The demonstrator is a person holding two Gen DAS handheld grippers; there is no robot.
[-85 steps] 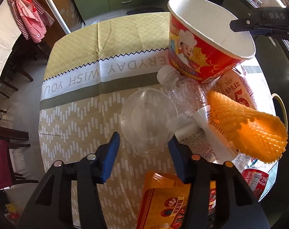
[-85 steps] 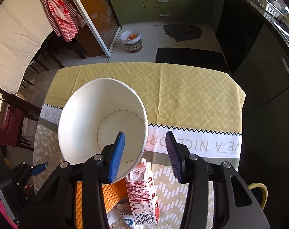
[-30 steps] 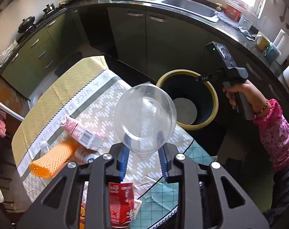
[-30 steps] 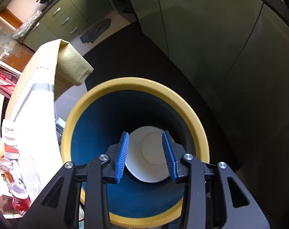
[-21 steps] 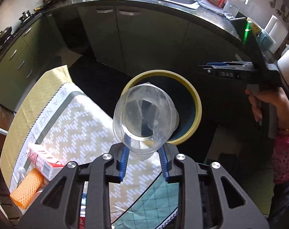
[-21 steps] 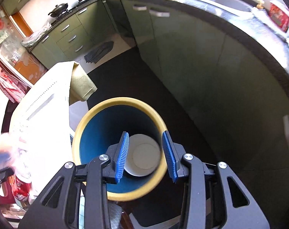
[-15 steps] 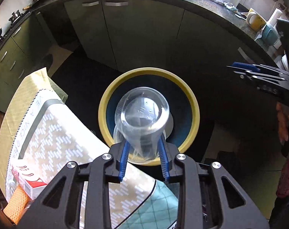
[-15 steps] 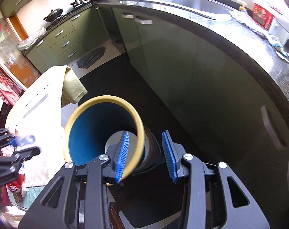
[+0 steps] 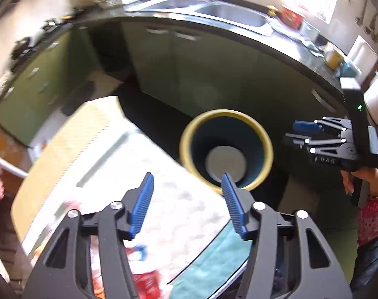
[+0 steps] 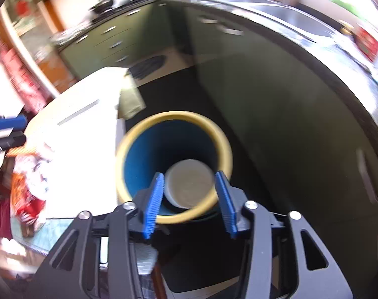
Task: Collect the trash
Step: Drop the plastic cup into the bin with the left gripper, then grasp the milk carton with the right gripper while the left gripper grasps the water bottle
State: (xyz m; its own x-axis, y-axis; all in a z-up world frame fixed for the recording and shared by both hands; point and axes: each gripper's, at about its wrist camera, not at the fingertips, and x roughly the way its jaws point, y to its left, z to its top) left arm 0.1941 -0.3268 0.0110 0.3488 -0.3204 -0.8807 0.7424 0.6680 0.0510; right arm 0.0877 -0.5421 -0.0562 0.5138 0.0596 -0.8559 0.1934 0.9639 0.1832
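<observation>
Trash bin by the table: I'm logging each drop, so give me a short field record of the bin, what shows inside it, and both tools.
bin: yellow-rimmed trash bin with blue inside, on the floor beside the table
inside the bin: white paper bowl at the bottom; the clear cup cannot be made out
left tool: open, jaws just opened, nothing between them, above the table edge near the bin
right tool: open, jaws just opened, empty, over the bin
table: trash at its near end, too blurred to name
</observation>
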